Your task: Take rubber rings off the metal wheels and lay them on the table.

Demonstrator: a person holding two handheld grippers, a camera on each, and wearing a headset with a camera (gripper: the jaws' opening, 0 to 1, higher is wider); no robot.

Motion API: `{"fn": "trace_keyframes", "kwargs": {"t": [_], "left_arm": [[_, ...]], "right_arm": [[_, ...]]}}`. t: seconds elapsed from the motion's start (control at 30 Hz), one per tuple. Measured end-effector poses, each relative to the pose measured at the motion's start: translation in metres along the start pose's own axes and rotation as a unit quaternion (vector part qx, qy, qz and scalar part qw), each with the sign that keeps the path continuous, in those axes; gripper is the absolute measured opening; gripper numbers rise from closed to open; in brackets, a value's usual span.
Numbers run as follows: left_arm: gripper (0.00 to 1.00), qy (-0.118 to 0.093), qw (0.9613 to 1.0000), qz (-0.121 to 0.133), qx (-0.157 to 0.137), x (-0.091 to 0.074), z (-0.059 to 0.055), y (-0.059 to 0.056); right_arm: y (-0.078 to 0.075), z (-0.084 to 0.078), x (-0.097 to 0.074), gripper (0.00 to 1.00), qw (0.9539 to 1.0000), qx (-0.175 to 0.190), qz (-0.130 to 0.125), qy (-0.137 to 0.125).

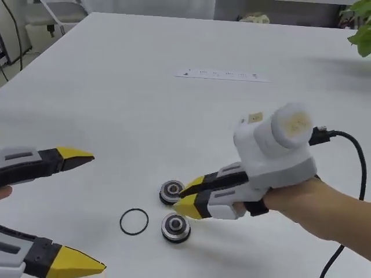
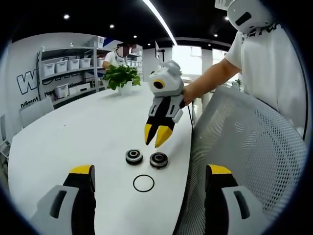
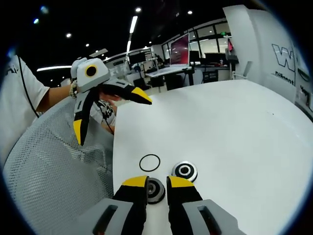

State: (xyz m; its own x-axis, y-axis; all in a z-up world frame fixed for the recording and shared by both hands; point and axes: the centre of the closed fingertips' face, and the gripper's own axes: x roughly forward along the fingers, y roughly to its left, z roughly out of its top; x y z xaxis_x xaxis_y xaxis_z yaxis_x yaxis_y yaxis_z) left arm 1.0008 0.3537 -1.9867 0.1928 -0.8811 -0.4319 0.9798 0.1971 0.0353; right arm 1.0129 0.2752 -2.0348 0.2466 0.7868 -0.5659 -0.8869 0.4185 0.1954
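1. On the white tabletop (image 1: pixel 145 116), close in front of us, 2 metal wheels lie flat side by side: a far wheel (image 1: pixel 171 191) and a near wheel (image 1: pixel 175 227).
2. Just left of the near wheel and apart from it, a loose rubber ring (image 1: pixel 134 221) lies flat on the tabletop, already off.
3. The right tongs (image 1: pixel 186 201) hover just over the gap between the 2 wheels. Their yellow tips point left, nearly together, and hold nothing.
4. The left tongs (image 1: pixel 84 209) are spread wide and empty, well to the left of the wheels. The loose rubber ring lies between them and the wheels.
5. We judge the right tongs much the nearer, since either wheel lies just below their tips.
6. Each wheel's axle stands upright, so a ring on it would wrap the rim level with the tabletop. We cannot tell which wheel wears one.
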Motion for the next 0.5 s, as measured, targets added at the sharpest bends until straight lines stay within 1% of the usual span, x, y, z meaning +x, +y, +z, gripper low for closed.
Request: {"fn": "trace_keyframes", "kwargs": {"t": [0.17,0.27,0.37,0.43,0.5], "left_arm": [[0.83,-0.007,0.9997,-0.018,0.014,0.008,0.013,-0.001],[0.79,-0.01,0.9994,-0.027,0.021,0.013,0.018,-0.002],[0.71,-0.023,0.9991,-0.033,0.012,0.021,0.024,-0.004],[0.66,-0.026,0.9987,-0.04,0.016,0.026,0.026,-0.007],[0.62,-0.028,0.998,-0.046,0.032,0.033,0.028,-0.01]], "right_arm": [[0.001,-0.011,-0.009,0.17,1.0,-0.005,-0.001,0.006],[0.003,-0.014,-0.012,0.2,1.0,-0.004,0.004,0.004],[0.003,-0.017,-0.012,0.21,1.0,-0.002,0.005,0.002],[0.003,-0.021,-0.011,0.22,1.0,-0.004,0.002,0.004],[0.003,-0.023,-0.01,0.23,1.0,-0.003,0.001,0.003]]}}
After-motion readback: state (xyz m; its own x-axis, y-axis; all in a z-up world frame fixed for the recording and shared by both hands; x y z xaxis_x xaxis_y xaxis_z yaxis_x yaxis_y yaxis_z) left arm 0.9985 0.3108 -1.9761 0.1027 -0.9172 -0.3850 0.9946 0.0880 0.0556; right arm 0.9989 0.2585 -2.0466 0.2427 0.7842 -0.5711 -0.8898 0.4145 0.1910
